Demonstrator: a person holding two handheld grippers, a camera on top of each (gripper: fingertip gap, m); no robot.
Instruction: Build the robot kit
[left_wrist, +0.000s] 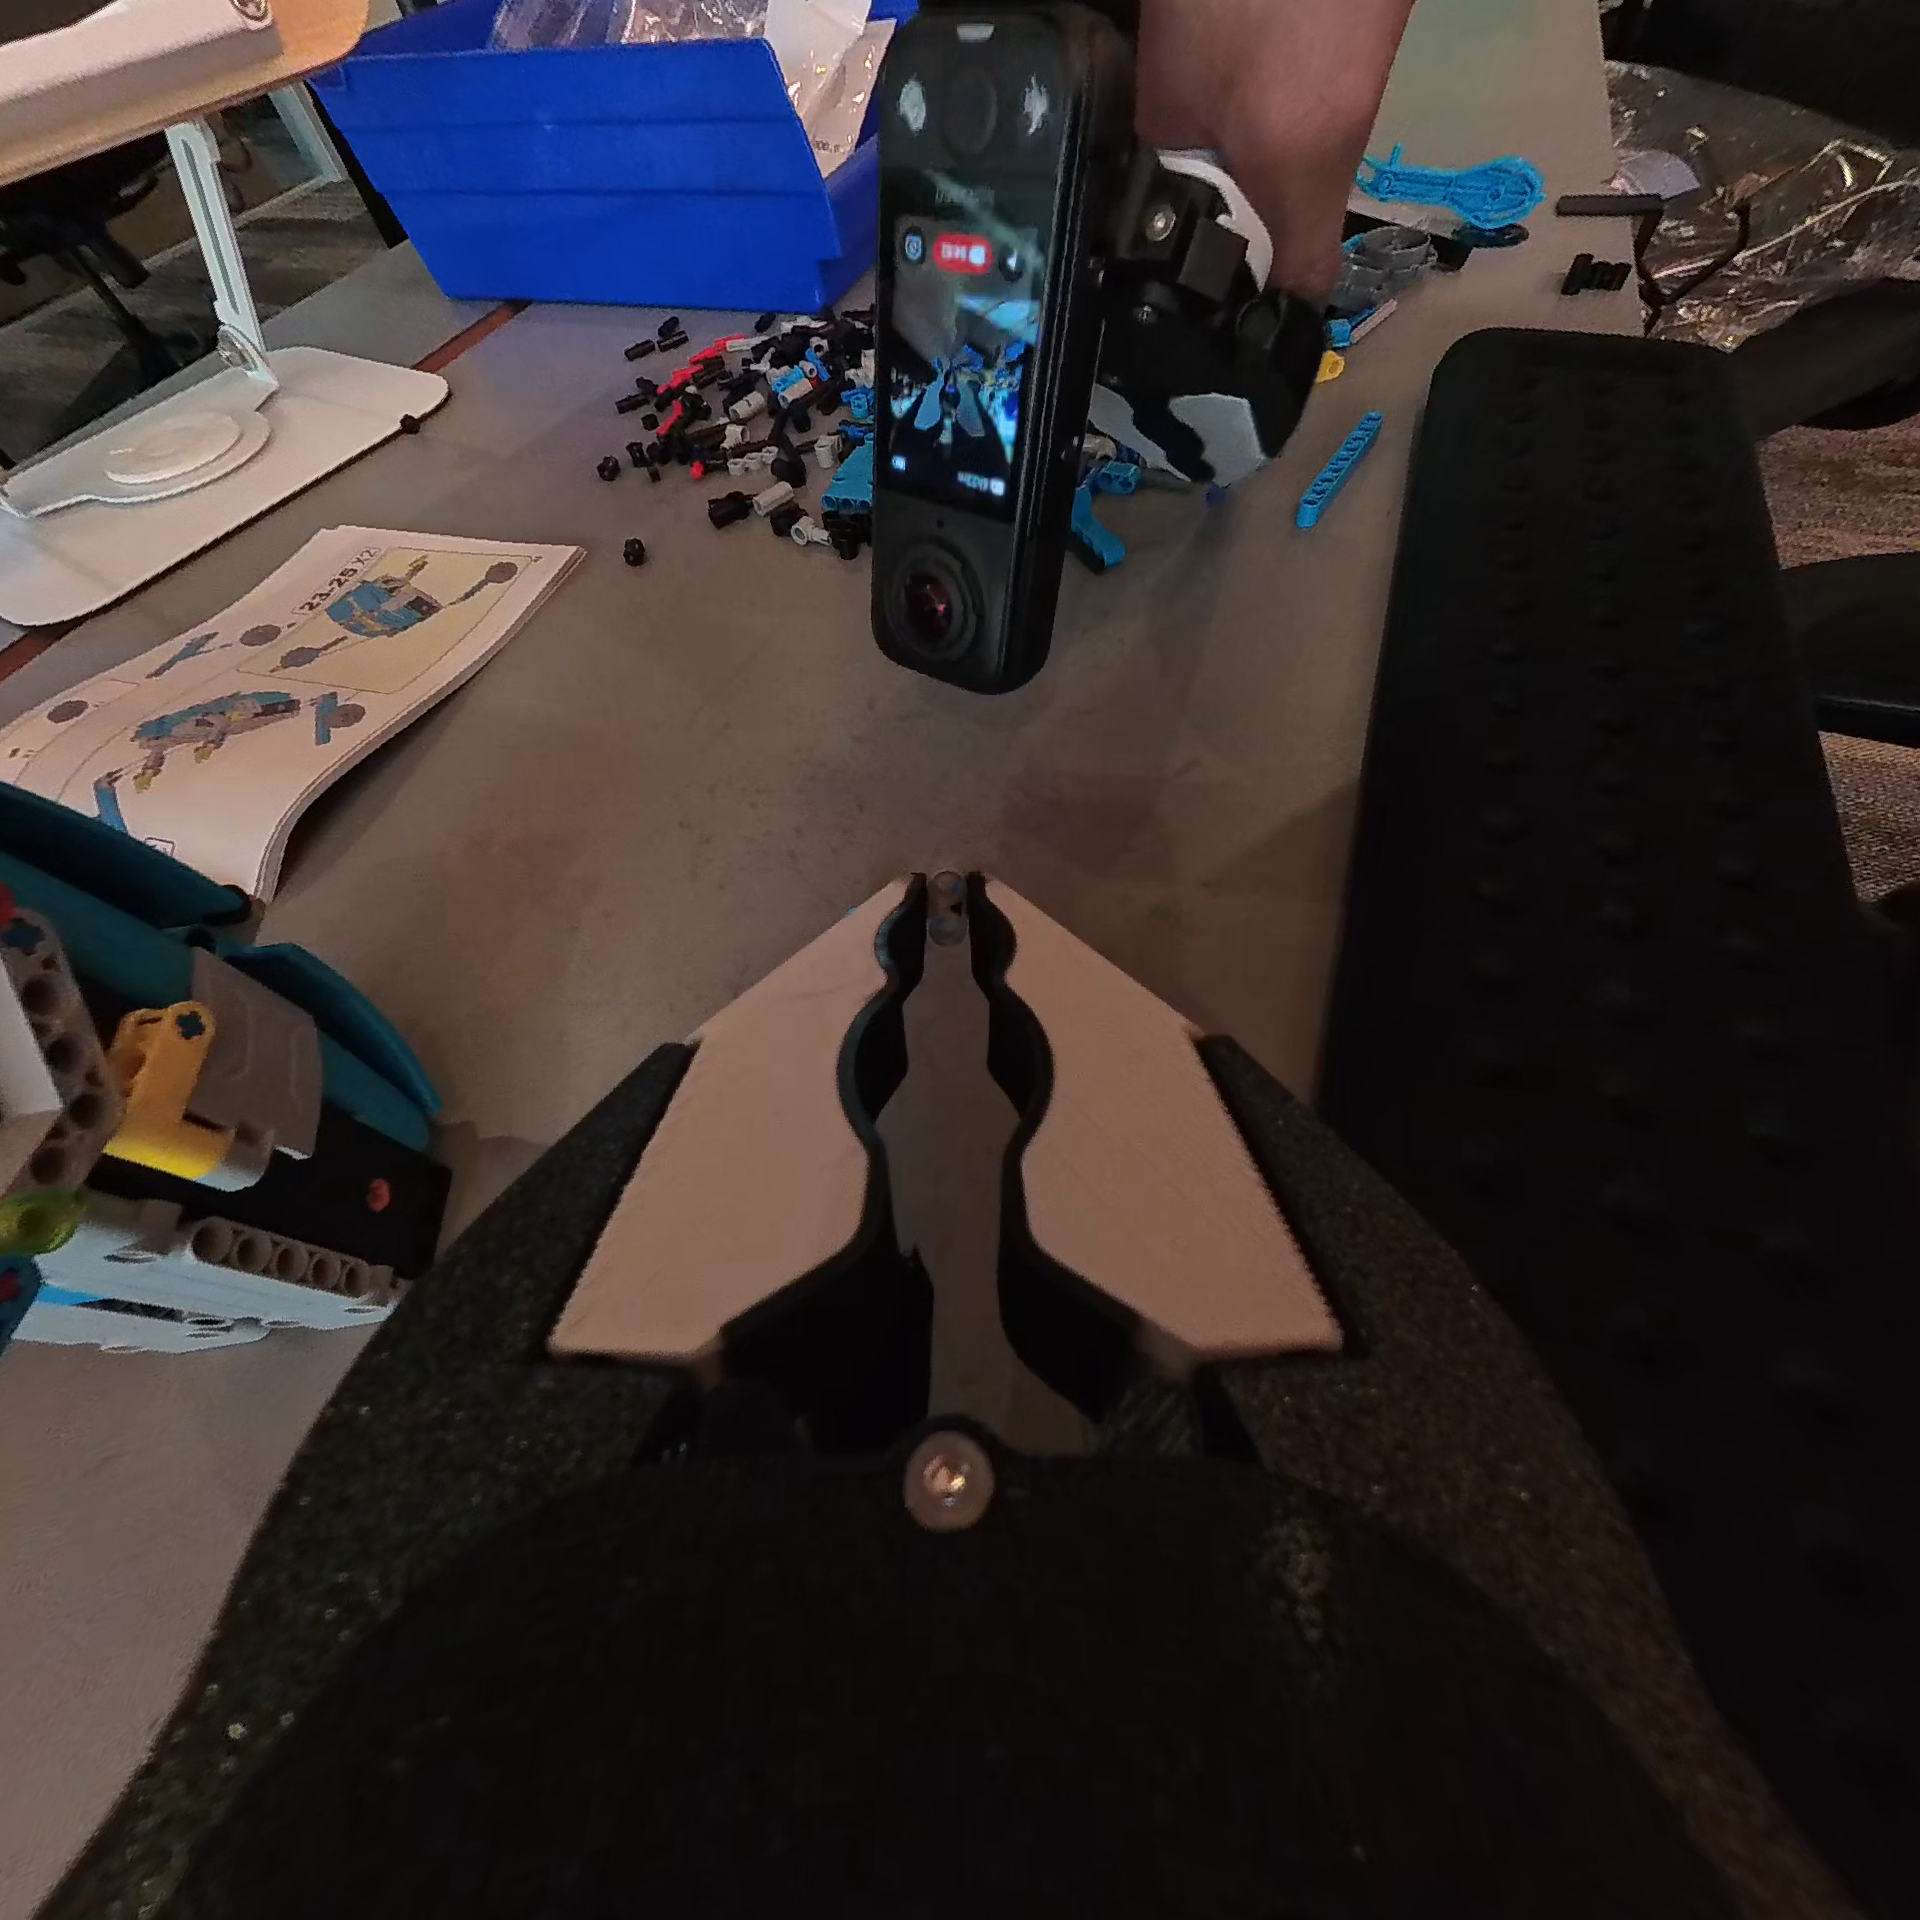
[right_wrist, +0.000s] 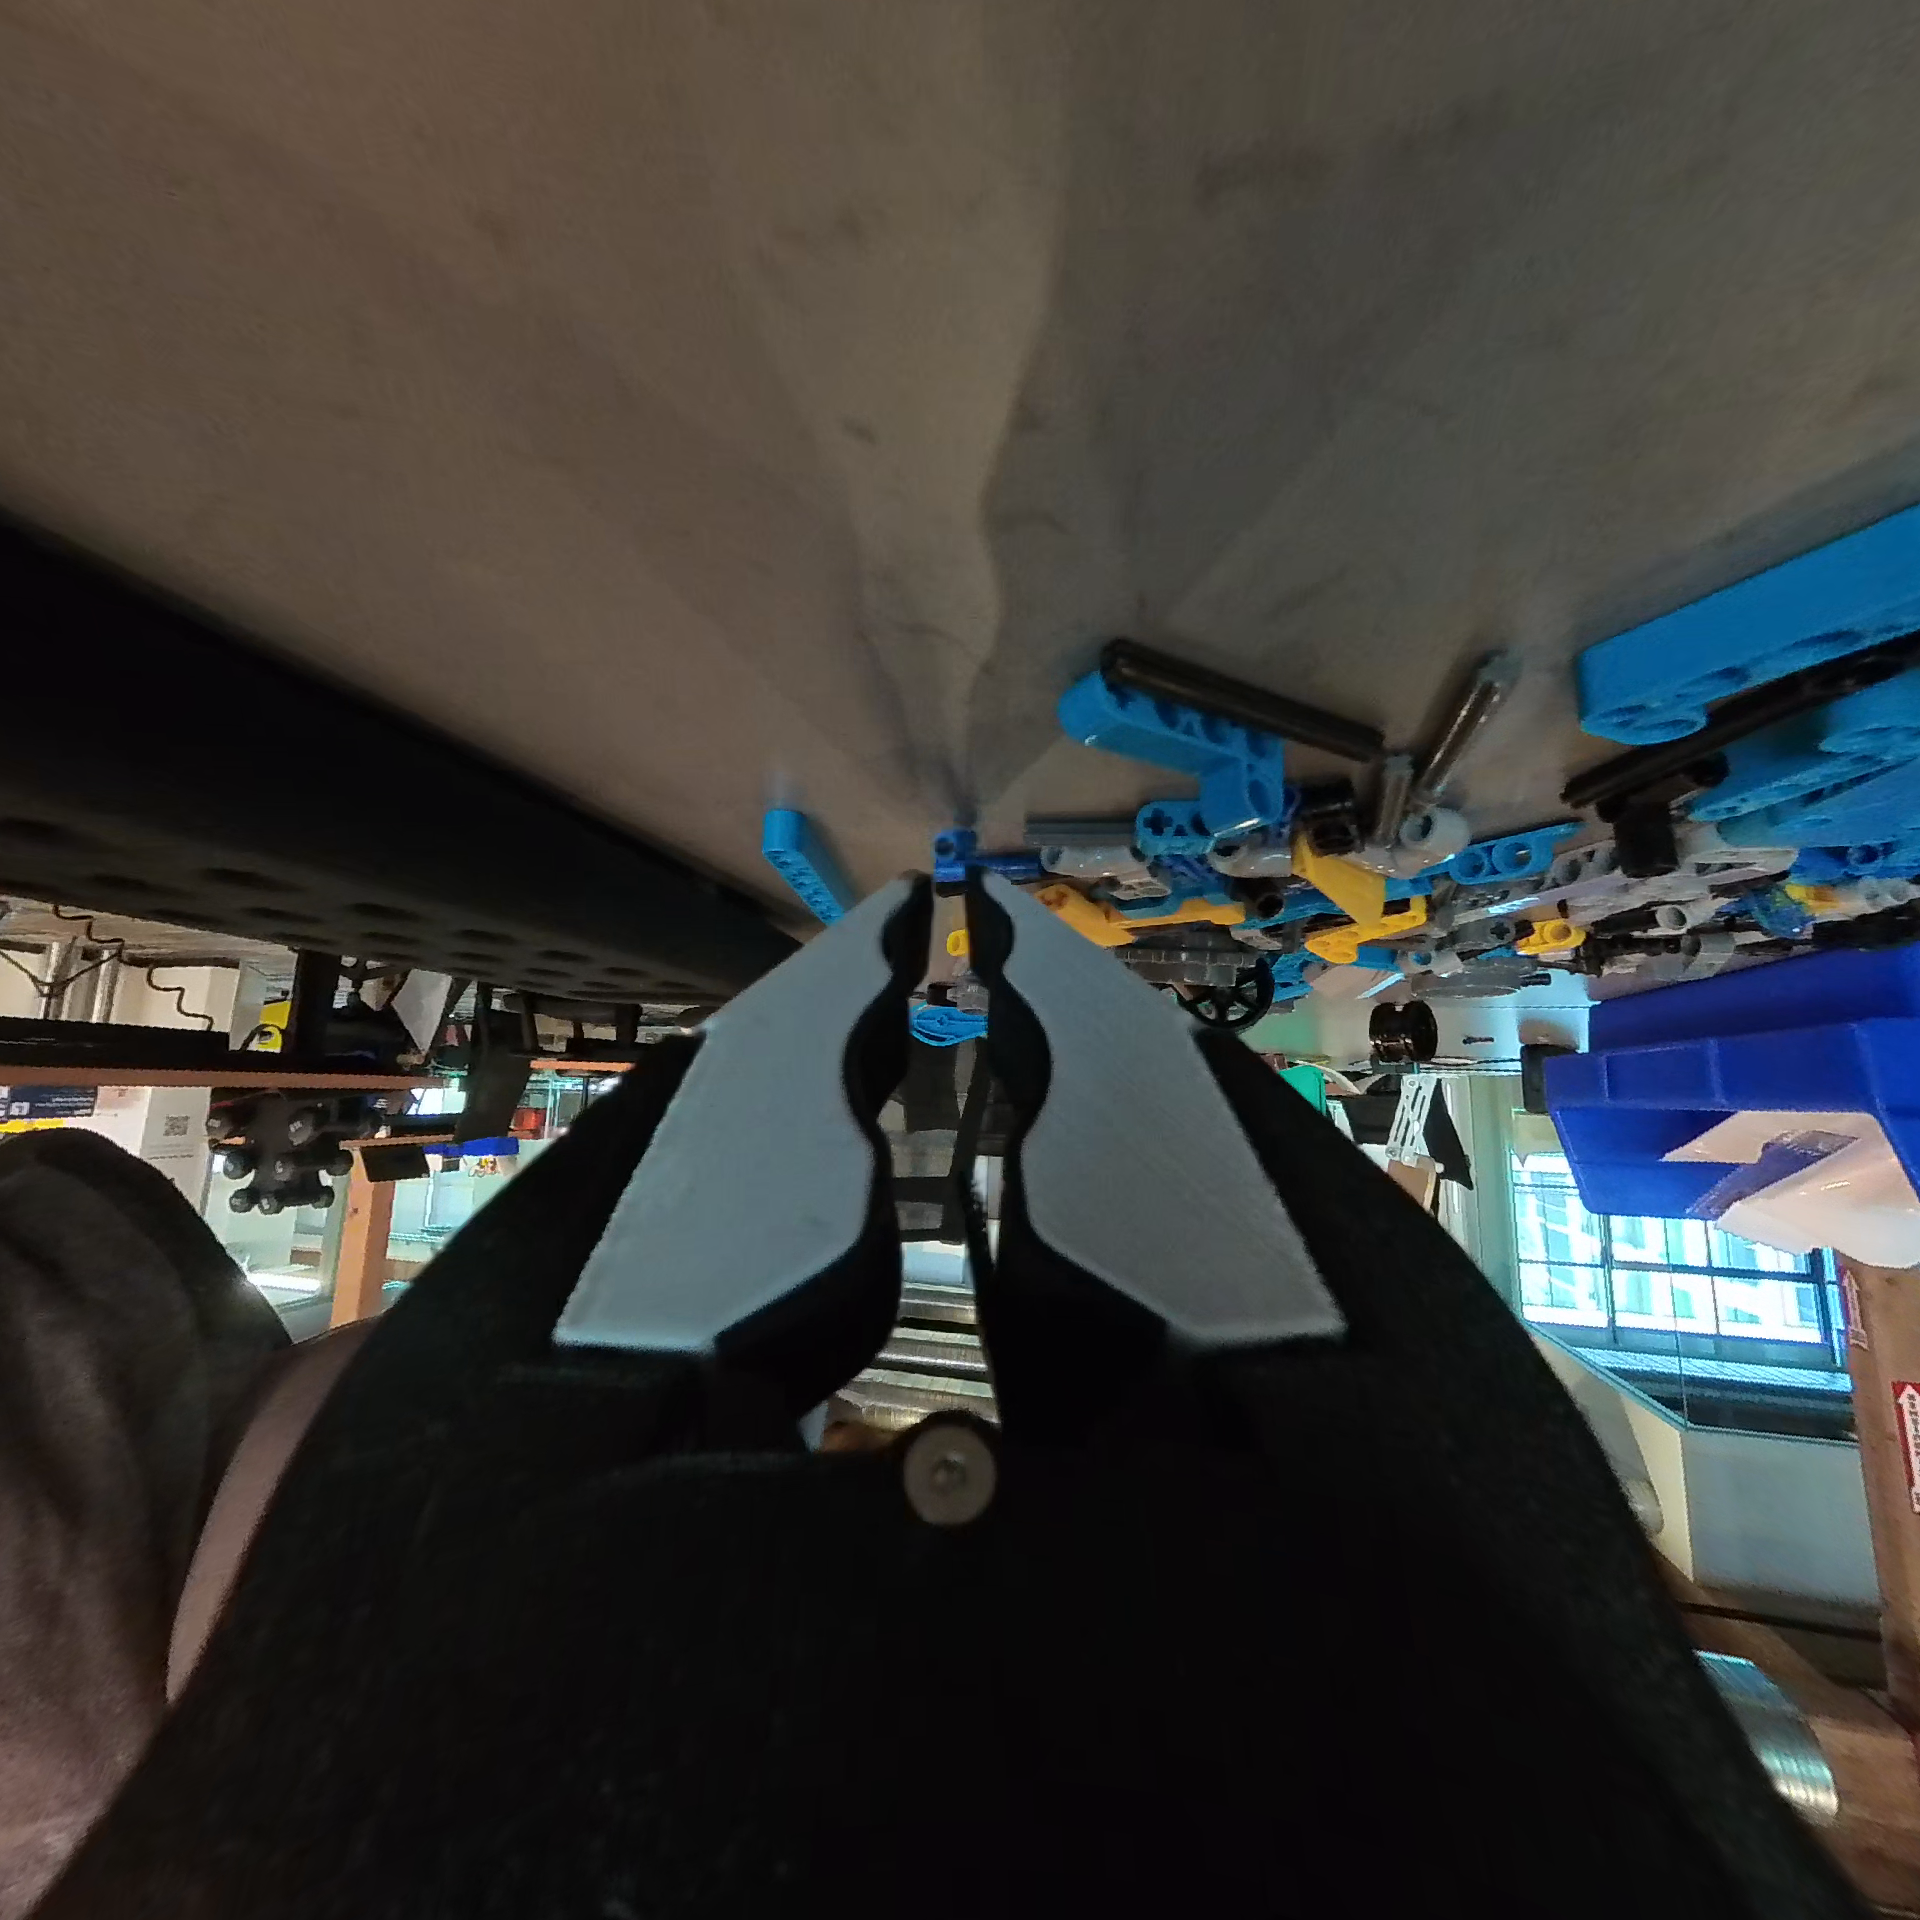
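At frame centre, the left tongs (left_wrist: 945, 883) pinch a small pale grey peg (left_wrist: 945, 906) above the grey bench (left_wrist: 727, 790). The right tongs (right_wrist: 951, 883) (view upside down) pinch a thin black axle (right_wrist: 977, 1091), its blue connector (right_wrist: 952, 844) at their tips, beside the brick pile (right_wrist: 1351, 894) at right.

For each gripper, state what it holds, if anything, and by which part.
Left gripper: a small translucent grey pin, pinched at the fingertips across its body. Right gripper: a small blue connector, gripped at its near end.
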